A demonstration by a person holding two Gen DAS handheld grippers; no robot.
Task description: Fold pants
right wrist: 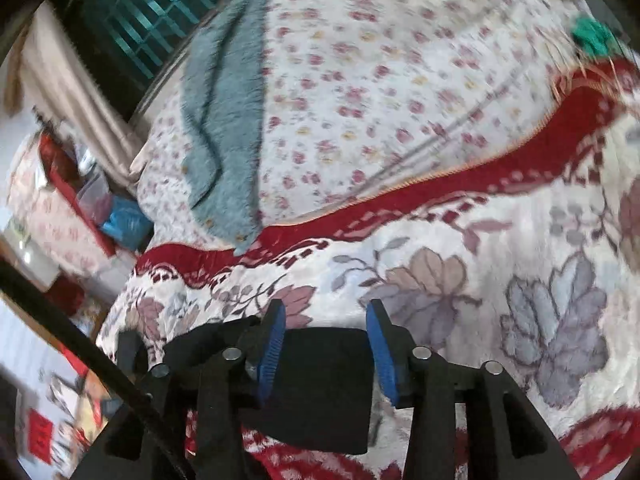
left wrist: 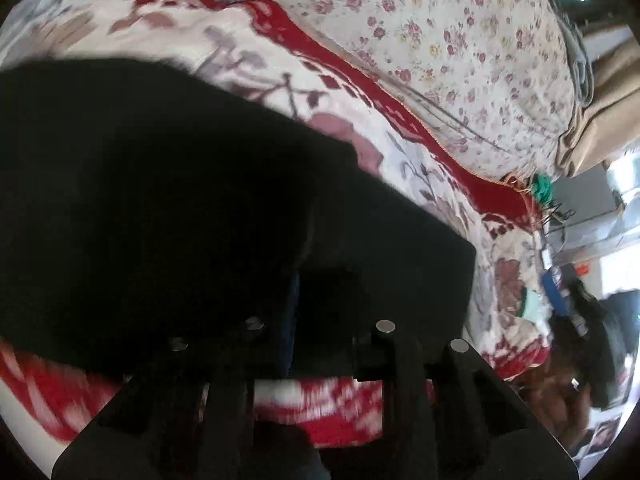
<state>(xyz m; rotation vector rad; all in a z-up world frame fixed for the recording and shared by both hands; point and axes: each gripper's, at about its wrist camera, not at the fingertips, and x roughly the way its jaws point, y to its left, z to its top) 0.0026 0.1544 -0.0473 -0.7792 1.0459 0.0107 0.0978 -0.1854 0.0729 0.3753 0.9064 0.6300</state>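
The black pants (left wrist: 168,208) lie on a red-and-white flowered blanket (left wrist: 280,92), which covers a bed. In the left wrist view they form a broad dark band, and their long axis runs from the upper left down to a squared-off end at the lower right. In the right wrist view only a small, squarish black part (right wrist: 320,388) shows, at the near edge of the blanket. The left gripper (left wrist: 316,304) sits over the dark cloth; its fingers merge with the black, so whether it grips anything cannot be told. The right gripper (right wrist: 326,344) stands partly open, its 2 blue pads (right wrist: 272,352) apart above the pants and pressing on nothing. Beyond the blanket's red border lie a small-flowered sheet (right wrist: 360,80) and a grey-blue fluffy towel (right wrist: 224,120).
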